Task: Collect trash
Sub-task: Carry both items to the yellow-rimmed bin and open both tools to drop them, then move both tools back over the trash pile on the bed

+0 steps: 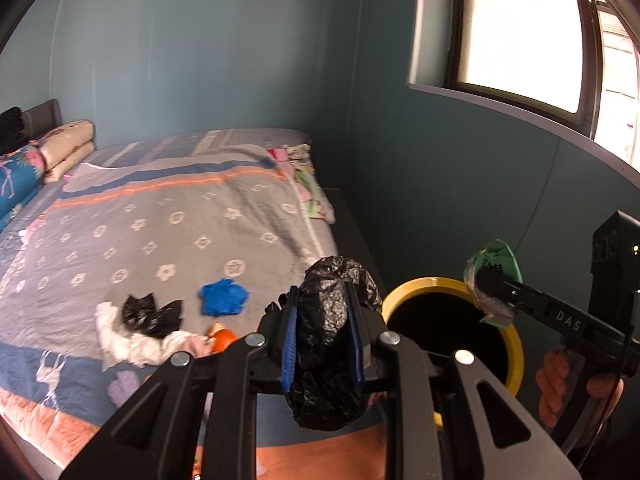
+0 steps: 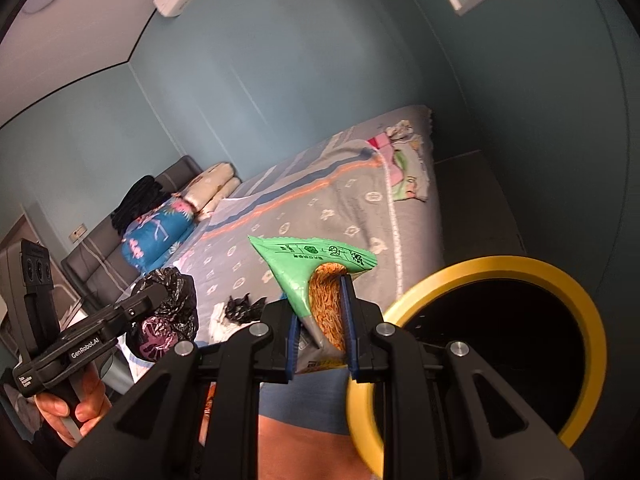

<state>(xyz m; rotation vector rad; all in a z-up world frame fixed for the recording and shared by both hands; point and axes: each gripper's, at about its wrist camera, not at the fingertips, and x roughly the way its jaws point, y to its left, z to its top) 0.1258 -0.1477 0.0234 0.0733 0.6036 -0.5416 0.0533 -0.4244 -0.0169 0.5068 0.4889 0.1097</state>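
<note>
My left gripper (image 1: 323,312) is shut on a crumpled black plastic bag (image 1: 332,344), held above the bed's near edge. Just right of it stands a bin with a yellow rim (image 1: 516,354) and a dark inside. My right gripper (image 2: 320,320) is shut on a green snack wrapper (image 2: 296,268), held left of the bin's yellow rim (image 2: 576,284). In the left wrist view that wrapper (image 1: 494,264) hangs over the bin's far rim. On the bedspread lie another black bag (image 1: 150,314), a blue wad (image 1: 222,298), white tissue (image 1: 132,344) and orange peel (image 1: 222,338).
The bed (image 1: 168,220) with a grey patterned cover fills the left side. Pillows (image 1: 68,148) lie at its head and folded cloth (image 1: 308,184) at its far corner. A teal wall and a window (image 1: 516,32) stand behind the bin. A hand (image 1: 560,384) holds the right gripper's handle.
</note>
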